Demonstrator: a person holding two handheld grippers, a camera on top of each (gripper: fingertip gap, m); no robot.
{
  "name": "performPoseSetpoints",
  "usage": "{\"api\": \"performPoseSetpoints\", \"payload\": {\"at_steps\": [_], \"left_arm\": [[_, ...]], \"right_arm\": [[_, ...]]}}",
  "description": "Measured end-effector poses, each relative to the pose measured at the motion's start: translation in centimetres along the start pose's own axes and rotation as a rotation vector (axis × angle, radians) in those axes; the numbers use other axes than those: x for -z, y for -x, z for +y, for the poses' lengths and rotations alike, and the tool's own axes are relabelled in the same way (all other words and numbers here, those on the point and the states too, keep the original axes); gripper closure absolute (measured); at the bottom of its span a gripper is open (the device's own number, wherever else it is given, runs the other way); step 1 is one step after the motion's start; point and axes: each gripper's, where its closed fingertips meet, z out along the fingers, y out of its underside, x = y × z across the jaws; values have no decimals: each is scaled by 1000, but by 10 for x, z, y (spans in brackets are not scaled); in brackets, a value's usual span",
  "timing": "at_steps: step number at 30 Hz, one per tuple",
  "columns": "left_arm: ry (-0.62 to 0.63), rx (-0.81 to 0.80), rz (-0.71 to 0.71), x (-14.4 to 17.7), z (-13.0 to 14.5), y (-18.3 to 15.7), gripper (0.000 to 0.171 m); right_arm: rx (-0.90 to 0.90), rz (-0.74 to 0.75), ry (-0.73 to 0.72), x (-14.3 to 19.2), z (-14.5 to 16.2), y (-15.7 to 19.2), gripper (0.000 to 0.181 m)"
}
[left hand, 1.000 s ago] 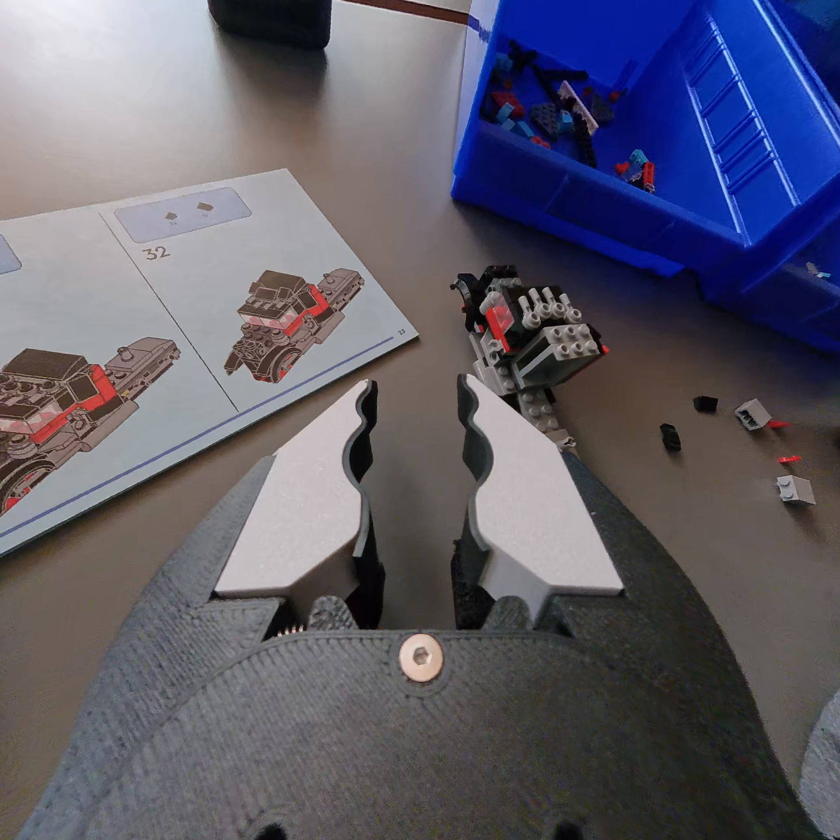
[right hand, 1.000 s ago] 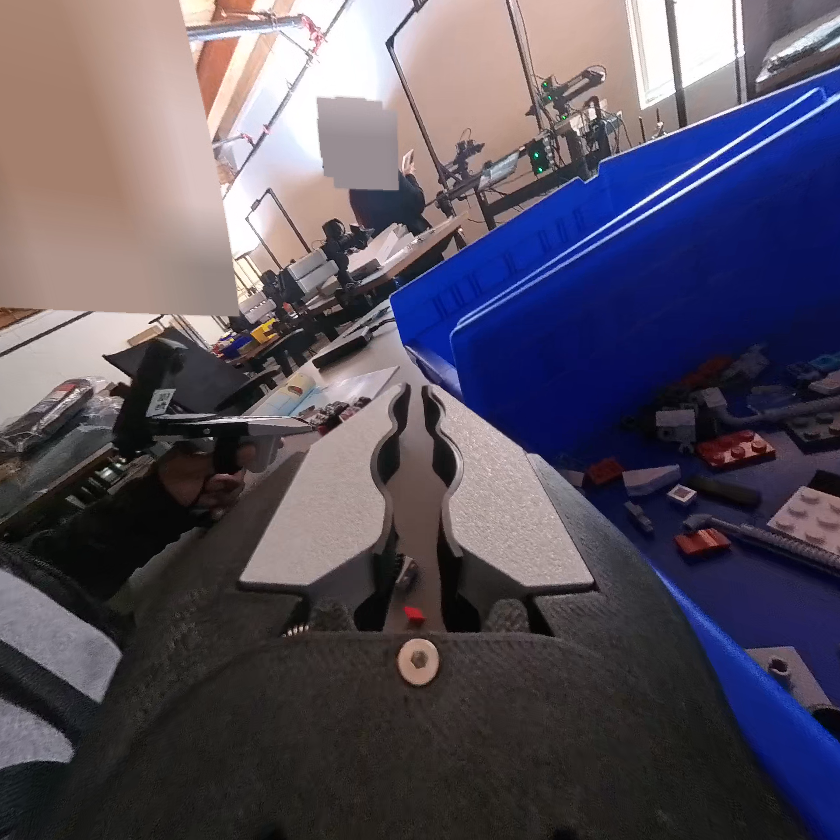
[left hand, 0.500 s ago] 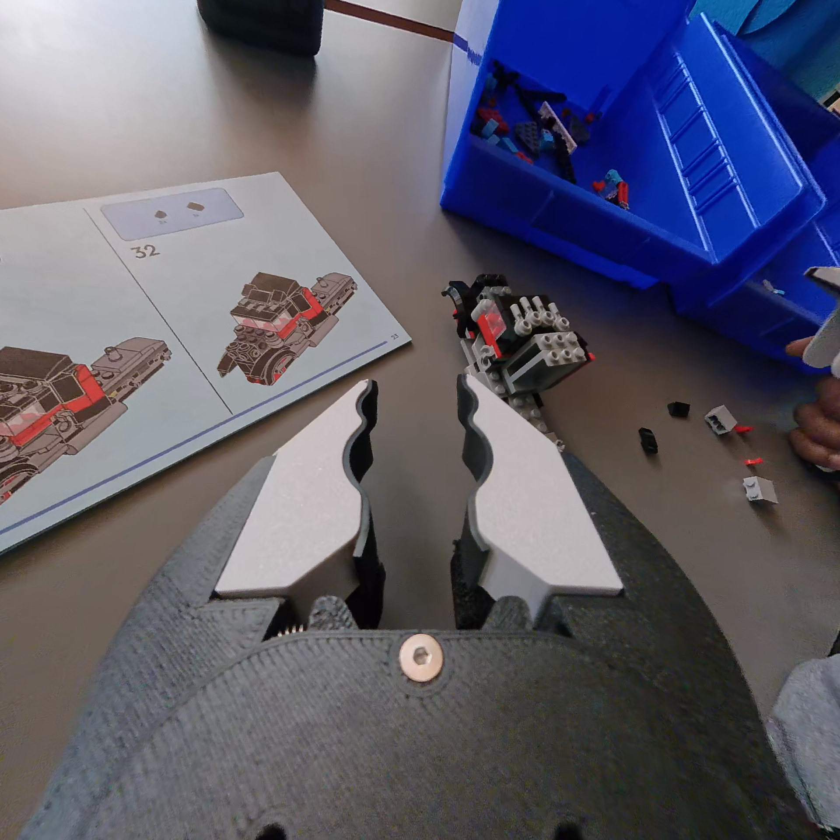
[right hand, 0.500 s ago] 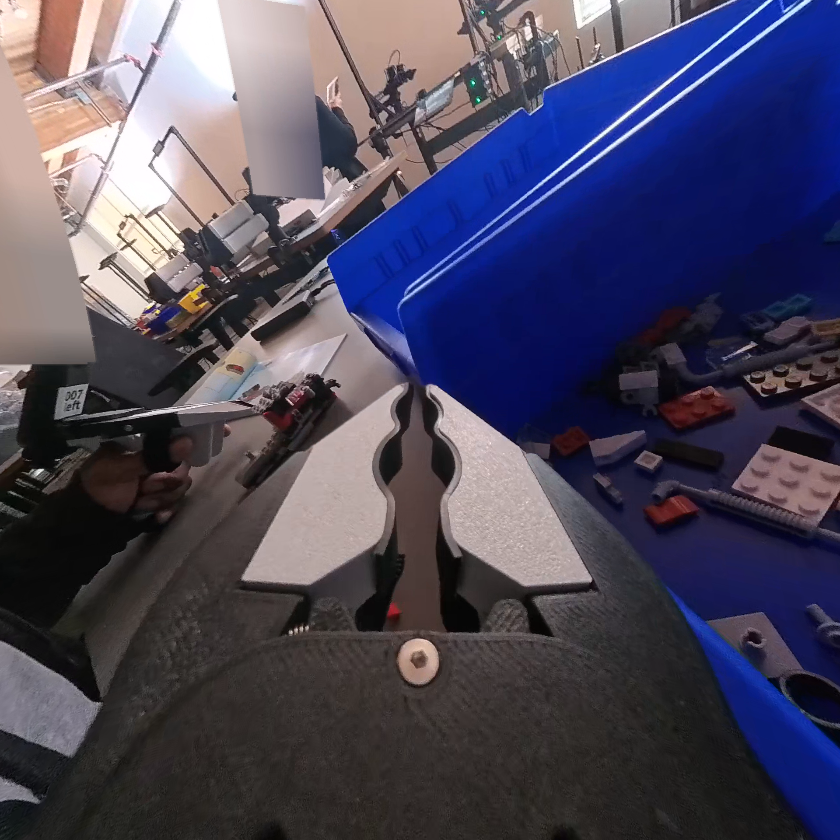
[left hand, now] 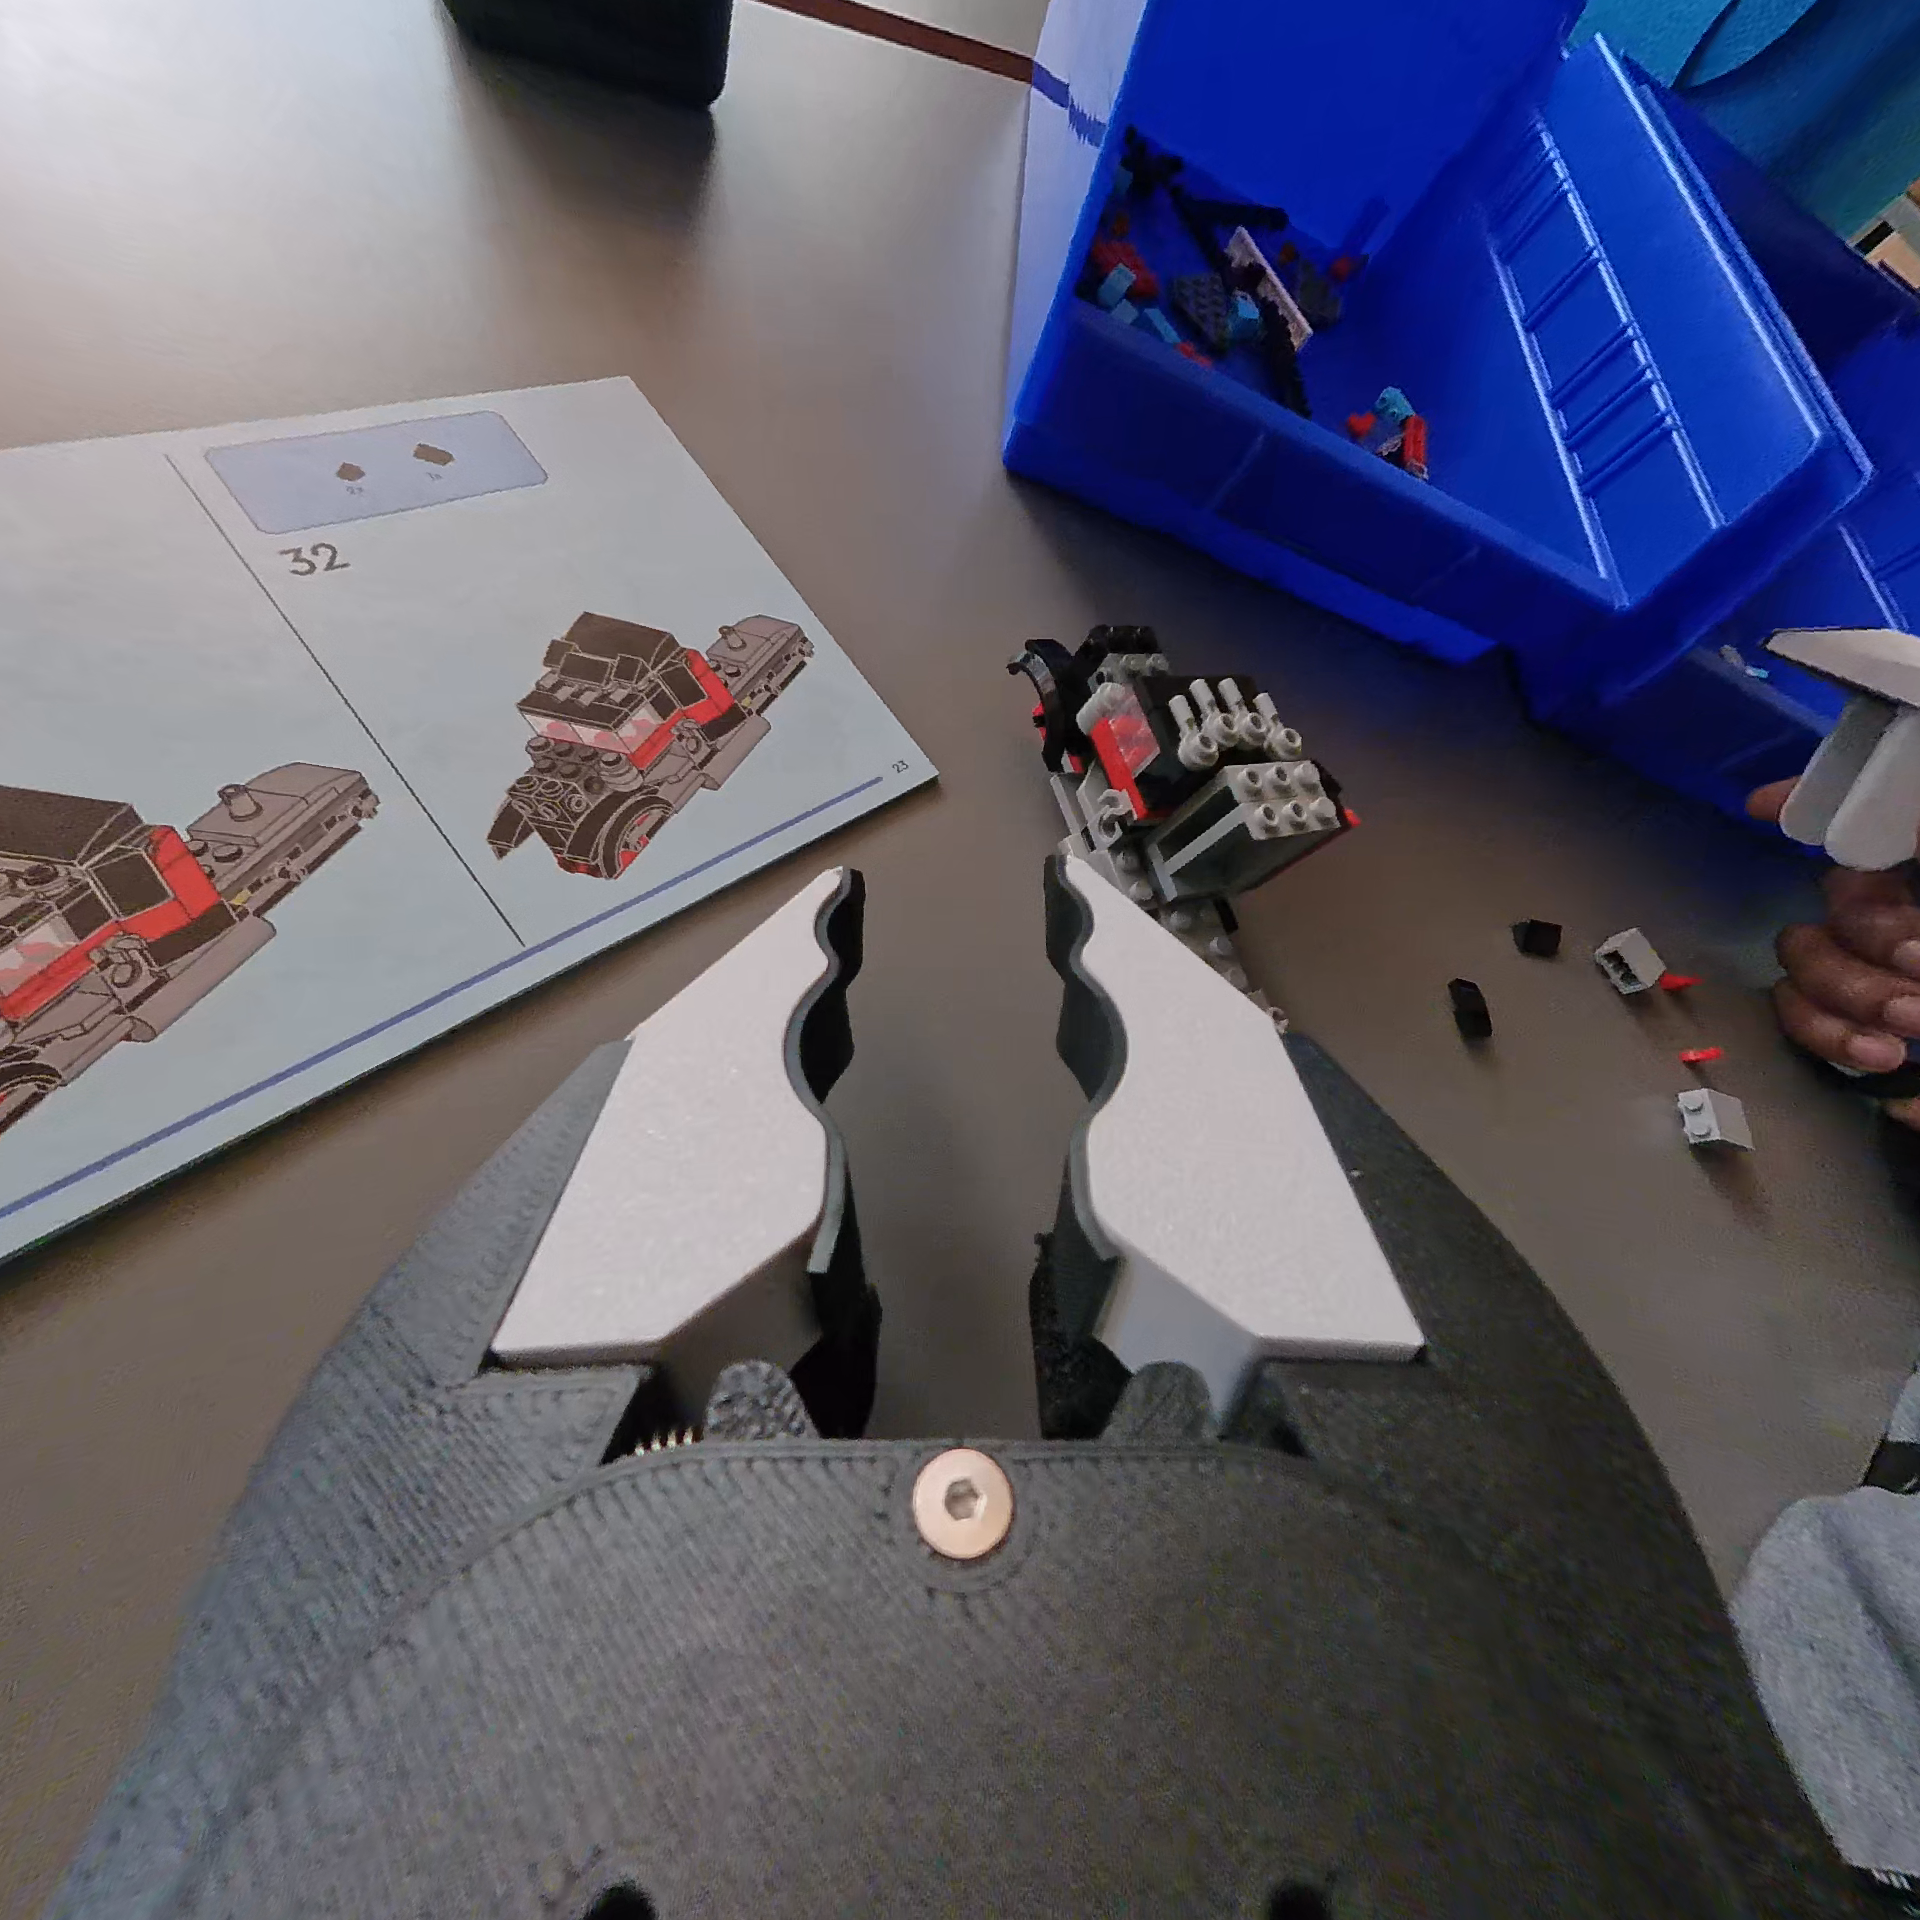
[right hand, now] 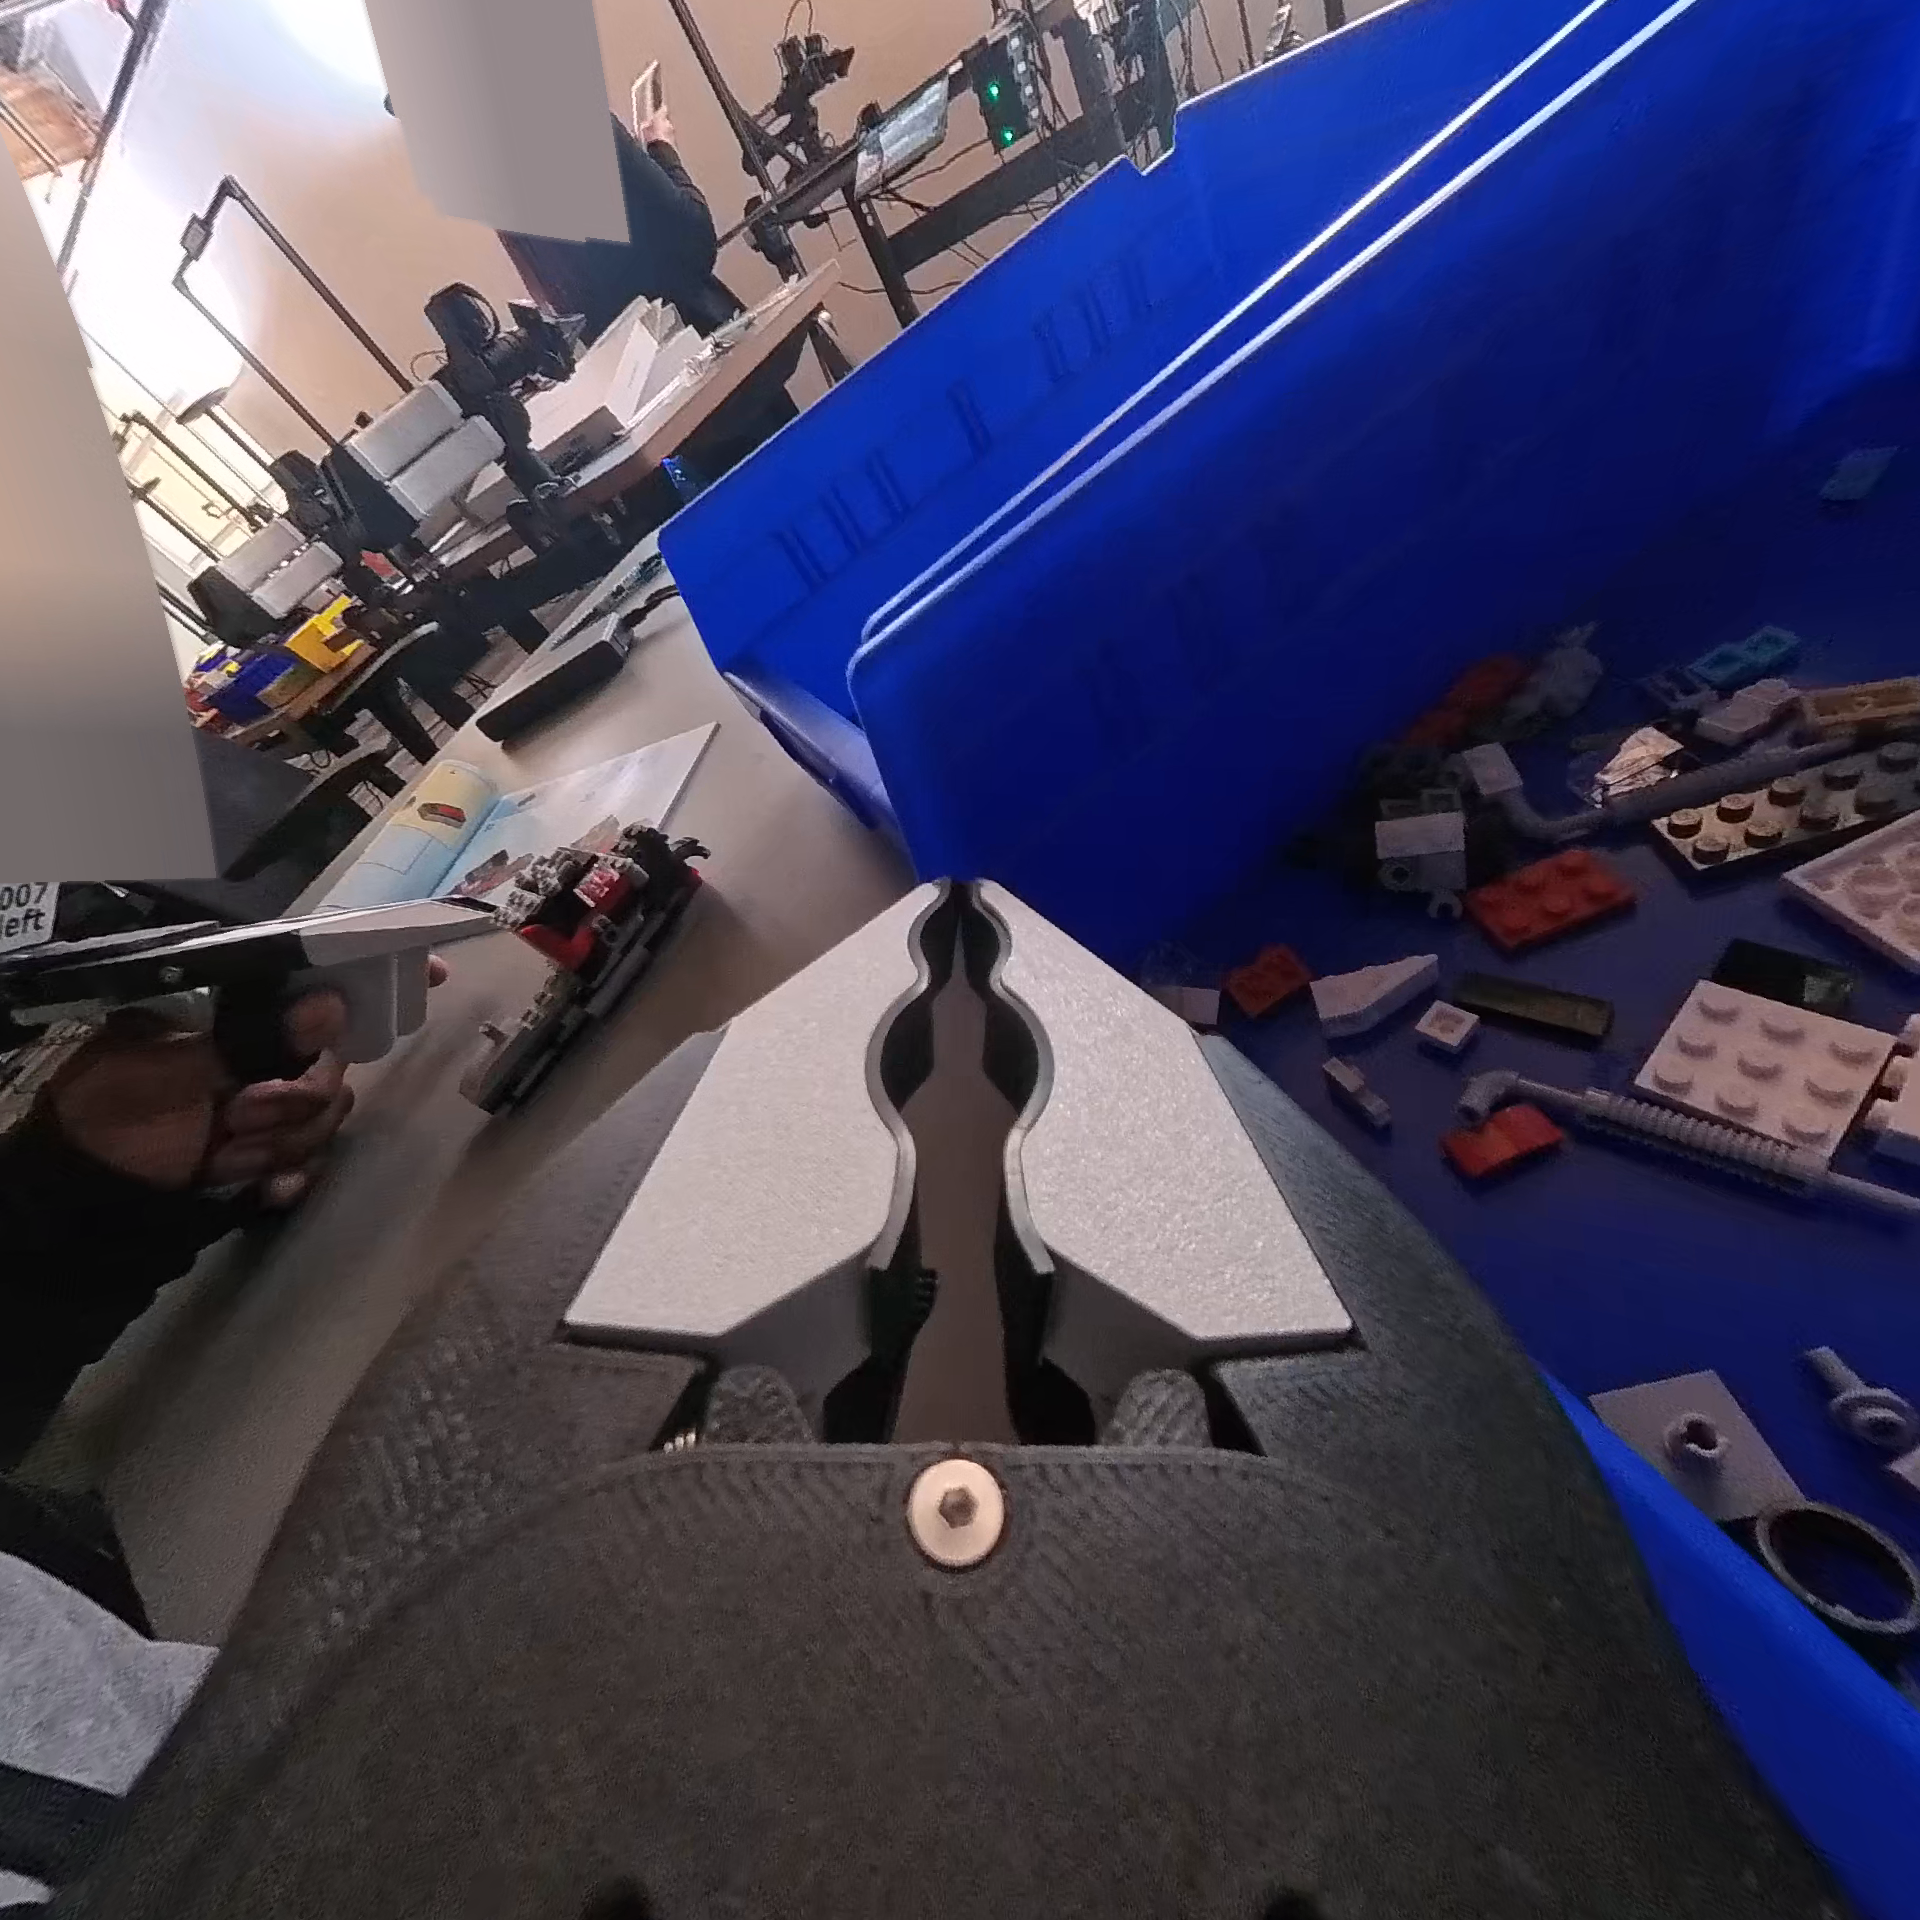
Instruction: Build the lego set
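Dark grey table (left hand: 312, 260), with open instruction booklet (left hand: 364, 727) at 9 o'clock, two blue bins (left hand: 1455, 364) at 1 o'clock and half-built lego vehicle (left hand: 1174, 769) just ahead at 1 o'clock, tilted. Left gripper (left hand: 951, 894) spread wide and empty, tips just beside the model. Right gripper (right hand: 958, 896) tips nearly touching, nothing held, beside the nearer bin; loose grey, black and red pieces (left hand: 1621, 997) at 3 o'clock.

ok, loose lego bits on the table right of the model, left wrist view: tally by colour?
Black pieces: 2
Grey pieces: 2
Red slivers: 2
Total: 6, all loose on the table, none held.
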Motion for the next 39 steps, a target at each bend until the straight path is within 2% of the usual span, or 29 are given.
{"api": "performPoseSetpoints", "payload": {"at_steps": [39], "left_arm": [[25,-10,-23,-3,2,1,136]], "right_arm": [[-5,-27,-13,3,-1,3,181]]}}
